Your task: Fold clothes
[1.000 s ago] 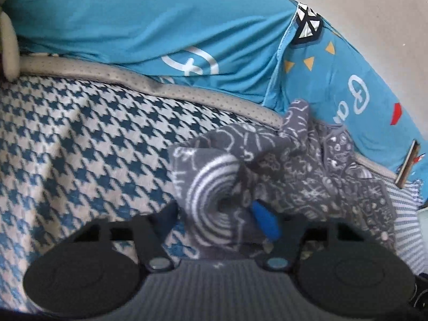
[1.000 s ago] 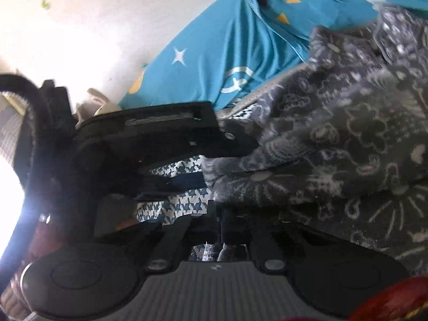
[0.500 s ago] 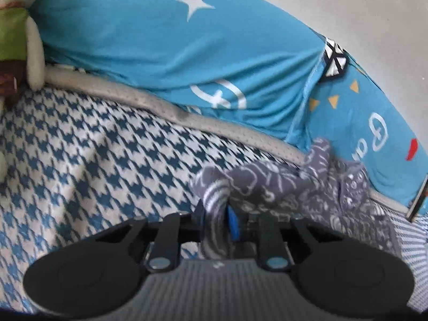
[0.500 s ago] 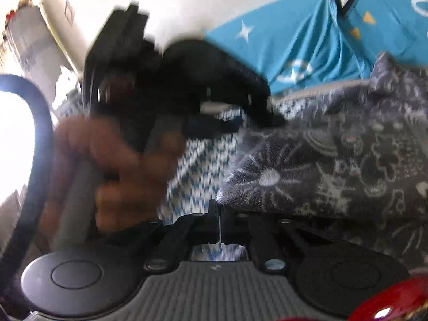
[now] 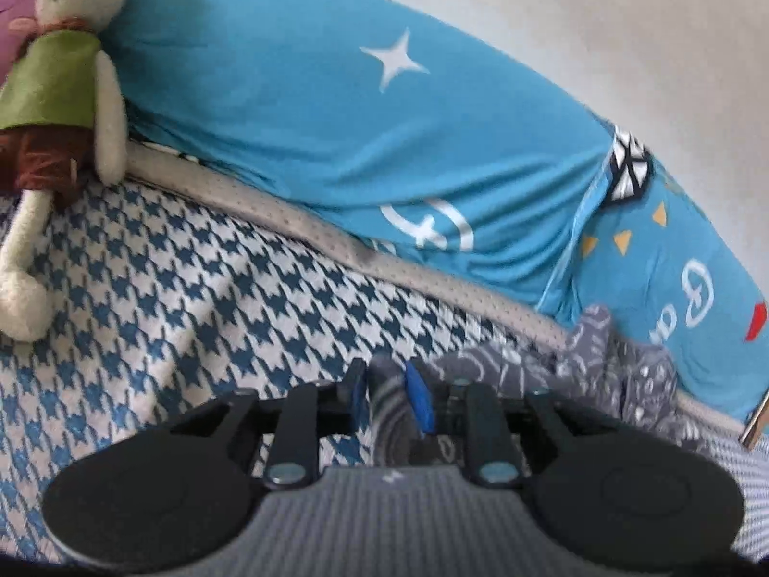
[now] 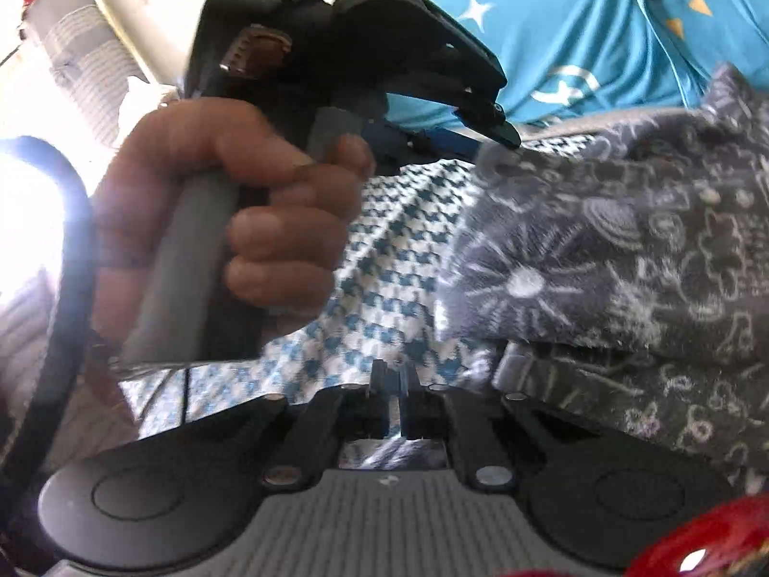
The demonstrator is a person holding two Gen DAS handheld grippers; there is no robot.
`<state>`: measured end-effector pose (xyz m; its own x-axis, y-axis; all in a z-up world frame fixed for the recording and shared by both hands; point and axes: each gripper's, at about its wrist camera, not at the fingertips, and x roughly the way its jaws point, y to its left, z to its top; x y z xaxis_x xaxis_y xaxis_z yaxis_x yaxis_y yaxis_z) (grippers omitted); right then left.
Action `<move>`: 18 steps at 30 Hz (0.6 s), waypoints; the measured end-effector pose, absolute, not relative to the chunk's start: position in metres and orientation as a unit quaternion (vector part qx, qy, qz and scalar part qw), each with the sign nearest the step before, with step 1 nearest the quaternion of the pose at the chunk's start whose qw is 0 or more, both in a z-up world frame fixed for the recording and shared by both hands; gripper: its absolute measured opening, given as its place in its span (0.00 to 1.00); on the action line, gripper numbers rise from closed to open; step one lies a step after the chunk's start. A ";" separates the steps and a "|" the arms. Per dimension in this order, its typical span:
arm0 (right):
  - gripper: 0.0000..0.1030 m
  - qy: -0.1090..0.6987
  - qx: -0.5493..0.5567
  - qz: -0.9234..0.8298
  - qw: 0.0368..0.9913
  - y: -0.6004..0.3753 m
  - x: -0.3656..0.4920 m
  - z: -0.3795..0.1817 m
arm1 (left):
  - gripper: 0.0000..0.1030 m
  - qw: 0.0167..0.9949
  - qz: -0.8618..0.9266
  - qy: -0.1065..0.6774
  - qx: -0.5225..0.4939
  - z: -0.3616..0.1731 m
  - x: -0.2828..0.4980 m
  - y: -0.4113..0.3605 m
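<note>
A grey garment with white doodle print [image 5: 528, 370] lies bunched on the houndstooth bedsheet [image 5: 192, 298]. My left gripper [image 5: 387, 392] is shut on a rolled edge of it, with cloth pinched between the blue pads. In the right wrist view the same garment [image 6: 601, 250] fills the right side, one corner raised to the left gripper [image 6: 480, 144], which a person's hand [image 6: 240, 202] holds. My right gripper [image 6: 394, 382] has its fingers pressed together low over the sheet. No cloth shows between the tips; the garment's hem lies just to their right.
Blue pillows with white stars and symbols [image 5: 336, 120] line the back along a beige mattress edge [image 5: 298, 231]. A plush rabbit in a green top [image 5: 57, 72] lies at the far left. Striped fabric [image 5: 740, 471] shows at the right edge.
My left gripper was open around the garment's edge a second ago and has shut on it, then drawn left and lifted. The garment has pulled off my right gripper's fingers.
</note>
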<state>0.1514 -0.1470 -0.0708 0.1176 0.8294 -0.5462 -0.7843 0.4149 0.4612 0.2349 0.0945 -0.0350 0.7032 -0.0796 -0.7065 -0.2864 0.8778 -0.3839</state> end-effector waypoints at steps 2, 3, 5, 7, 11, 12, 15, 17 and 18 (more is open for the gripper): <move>0.07 0.378 0.031 0.541 0.751 -0.150 0.148 -0.065 | 0.24 0.892 0.061 0.372 -0.250 -0.029 0.231 0.098; 0.07 0.374 0.035 0.538 0.755 -0.155 0.147 -0.063 | 0.25 0.893 0.062 0.367 -0.254 -0.025 0.229 0.099; 0.08 0.369 0.045 0.529 0.763 -0.165 0.150 -0.059 | 0.30 0.895 0.060 0.360 -0.258 -0.020 0.225 0.100; 0.08 0.362 0.053 0.513 0.776 -0.164 0.164 -0.050 | 0.32 0.897 0.052 0.359 -0.254 -0.016 0.222 0.096; 0.09 0.349 0.065 0.467 0.810 -0.175 0.186 -0.045 | 0.38 0.901 0.036 0.368 -0.226 -0.014 0.216 0.077; 0.09 0.346 0.068 0.453 0.819 -0.176 0.193 -0.045 | 0.38 0.903 0.033 0.370 -0.216 -0.014 0.213 0.072; 0.12 0.339 0.079 0.406 0.845 -0.186 0.208 -0.043 | 0.43 0.906 0.028 0.378 -0.191 -0.017 0.209 0.058; 0.12 0.337 0.087 0.369 0.861 -0.202 0.211 -0.038 | 0.44 0.905 0.021 0.384 -0.183 -0.021 0.207 0.050; 0.12 0.336 0.089 0.353 0.869 -0.209 0.214 -0.037 | 0.44 0.904 0.017 0.388 -0.178 -0.023 0.206 0.046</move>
